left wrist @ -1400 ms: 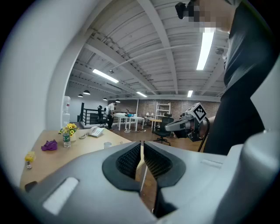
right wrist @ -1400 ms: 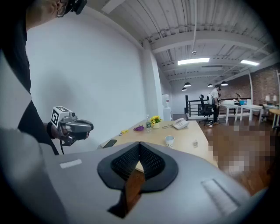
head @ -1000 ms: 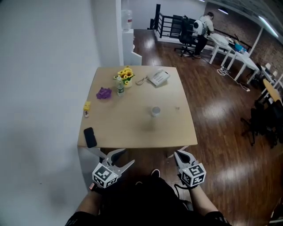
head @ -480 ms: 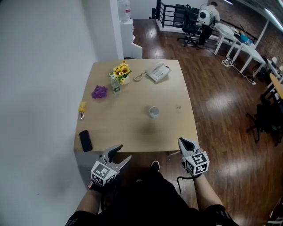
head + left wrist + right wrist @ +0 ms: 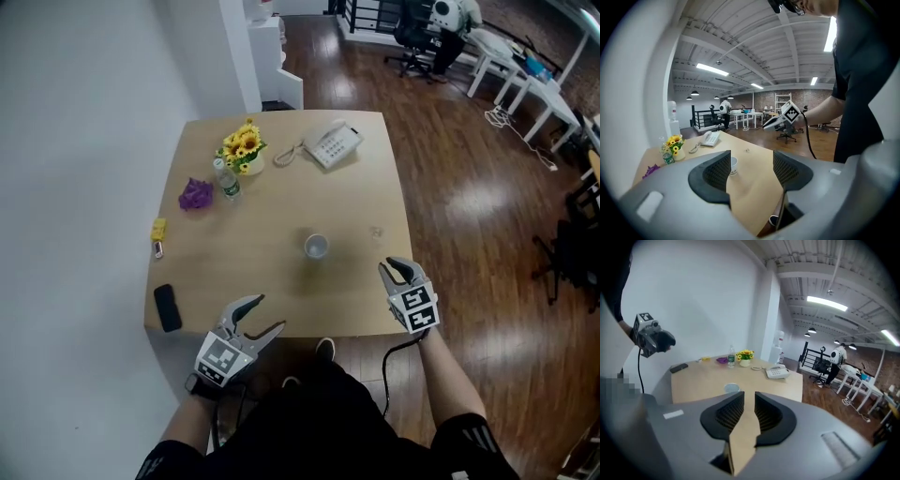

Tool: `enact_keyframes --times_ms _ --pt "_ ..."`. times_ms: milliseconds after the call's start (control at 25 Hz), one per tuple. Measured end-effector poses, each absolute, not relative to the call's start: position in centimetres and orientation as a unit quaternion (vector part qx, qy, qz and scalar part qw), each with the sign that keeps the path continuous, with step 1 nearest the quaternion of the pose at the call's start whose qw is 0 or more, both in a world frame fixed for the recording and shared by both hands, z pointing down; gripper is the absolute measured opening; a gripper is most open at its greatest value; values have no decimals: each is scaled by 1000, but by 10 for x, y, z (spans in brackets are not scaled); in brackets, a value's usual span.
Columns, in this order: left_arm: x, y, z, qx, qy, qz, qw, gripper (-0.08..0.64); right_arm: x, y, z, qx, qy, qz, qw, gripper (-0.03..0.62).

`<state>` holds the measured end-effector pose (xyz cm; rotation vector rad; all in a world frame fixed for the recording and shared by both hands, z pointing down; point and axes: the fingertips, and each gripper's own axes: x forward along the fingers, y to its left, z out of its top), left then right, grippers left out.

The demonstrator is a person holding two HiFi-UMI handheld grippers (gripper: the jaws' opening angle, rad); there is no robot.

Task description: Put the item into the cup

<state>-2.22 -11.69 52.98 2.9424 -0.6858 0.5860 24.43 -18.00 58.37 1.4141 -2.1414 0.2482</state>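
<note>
Right gripper (image 5: 396,270) is hovering at the table (image 5: 272,202) edge, fingers opening, nothing between them. A small item (image 5: 377,231), too small to identify, is lying just ahead; paper cup (image 5: 316,246) ahead-left. Left gripper (image 5: 268,315), fingers apart and empty, is sitting farther off.
</note>
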Motion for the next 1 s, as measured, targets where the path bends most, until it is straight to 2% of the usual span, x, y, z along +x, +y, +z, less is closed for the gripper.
enact_keyframes --times_ms 480,760,1000 --pt "19 -158 549 943 -241 217 69 276 308 -289 720 442 -778 146 422 107" --pt "18 -167 557 932 -270 227 79 276 327 -315 773 425 -752 160 477 109" --pt "16 -167 559 927 -284 229 87 276 334 -325 791 421 -743 163 494 107"
